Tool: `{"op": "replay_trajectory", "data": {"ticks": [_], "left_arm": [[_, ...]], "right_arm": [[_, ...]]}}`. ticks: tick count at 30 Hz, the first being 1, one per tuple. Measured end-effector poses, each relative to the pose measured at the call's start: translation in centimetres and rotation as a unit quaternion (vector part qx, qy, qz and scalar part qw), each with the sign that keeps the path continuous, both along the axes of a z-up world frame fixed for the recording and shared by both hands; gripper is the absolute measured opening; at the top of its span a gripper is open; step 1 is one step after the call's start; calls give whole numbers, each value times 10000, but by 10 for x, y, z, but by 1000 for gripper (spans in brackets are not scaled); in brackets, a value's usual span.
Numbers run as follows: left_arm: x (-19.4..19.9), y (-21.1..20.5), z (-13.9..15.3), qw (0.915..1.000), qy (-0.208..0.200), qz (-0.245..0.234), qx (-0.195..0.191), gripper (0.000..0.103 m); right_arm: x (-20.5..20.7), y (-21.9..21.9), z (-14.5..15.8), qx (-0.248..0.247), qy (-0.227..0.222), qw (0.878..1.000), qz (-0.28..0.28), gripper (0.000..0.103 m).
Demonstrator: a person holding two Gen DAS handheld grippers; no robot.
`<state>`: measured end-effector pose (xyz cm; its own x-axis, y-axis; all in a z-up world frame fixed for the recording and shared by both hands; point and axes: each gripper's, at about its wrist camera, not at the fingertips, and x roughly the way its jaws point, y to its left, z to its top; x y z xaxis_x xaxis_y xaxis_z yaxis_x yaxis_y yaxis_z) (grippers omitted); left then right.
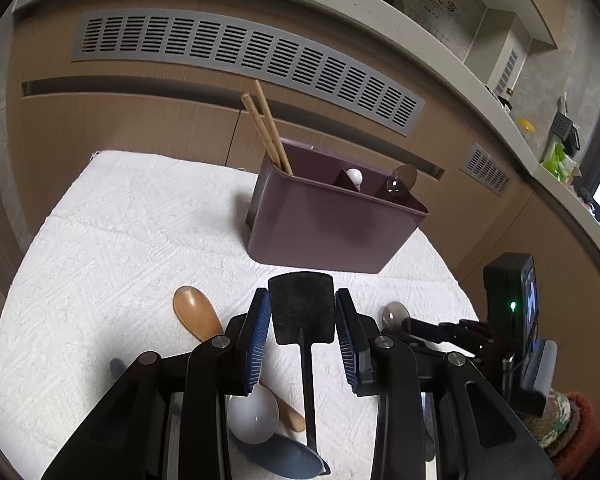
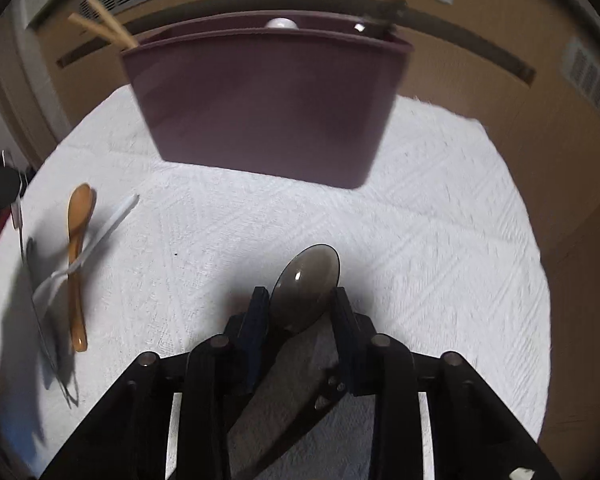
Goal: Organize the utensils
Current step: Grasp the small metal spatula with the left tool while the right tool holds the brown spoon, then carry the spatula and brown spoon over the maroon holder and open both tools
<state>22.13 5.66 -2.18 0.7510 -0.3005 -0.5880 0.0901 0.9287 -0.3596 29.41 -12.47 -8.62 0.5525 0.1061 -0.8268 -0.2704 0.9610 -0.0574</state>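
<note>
The left claw (image 1: 302, 322) stands open around the head of the black spatula (image 1: 302, 307), pads on both sides but not touching it. The spatula's long axis runs from 12 o'clock to 6 o'clock, its handle passing back between the fingers, so I judge that this claw needs only to close.

The right claw (image 2: 300, 304) is also open, astride the grey spoon (image 2: 306, 286), whose bowl points to about 1 o'clock. The purple holder (image 2: 266, 100) with its 3 compartments stands at 12 o'clock on the white tabletop (image 2: 440, 220), near both claws.
</note>
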Motion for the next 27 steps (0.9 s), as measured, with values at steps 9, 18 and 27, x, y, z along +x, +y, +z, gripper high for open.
{"op": "replay_trajectory", "data": {"ticks": [9,18,27], "left_arm": [[-23,-9,20,9996,-267,-48,105,33],[-40,-15,43,9989,-440,-20,164,33],[-42,-12,47,9989,-449,-34,121,33]], "right_arm": [[-41,-34,65,830,-1030,9908,270,21],[-67,-40,88,1009,-1442,9831,509,4],[-41,-50,45,1026,-513,9908,719,25]]}}
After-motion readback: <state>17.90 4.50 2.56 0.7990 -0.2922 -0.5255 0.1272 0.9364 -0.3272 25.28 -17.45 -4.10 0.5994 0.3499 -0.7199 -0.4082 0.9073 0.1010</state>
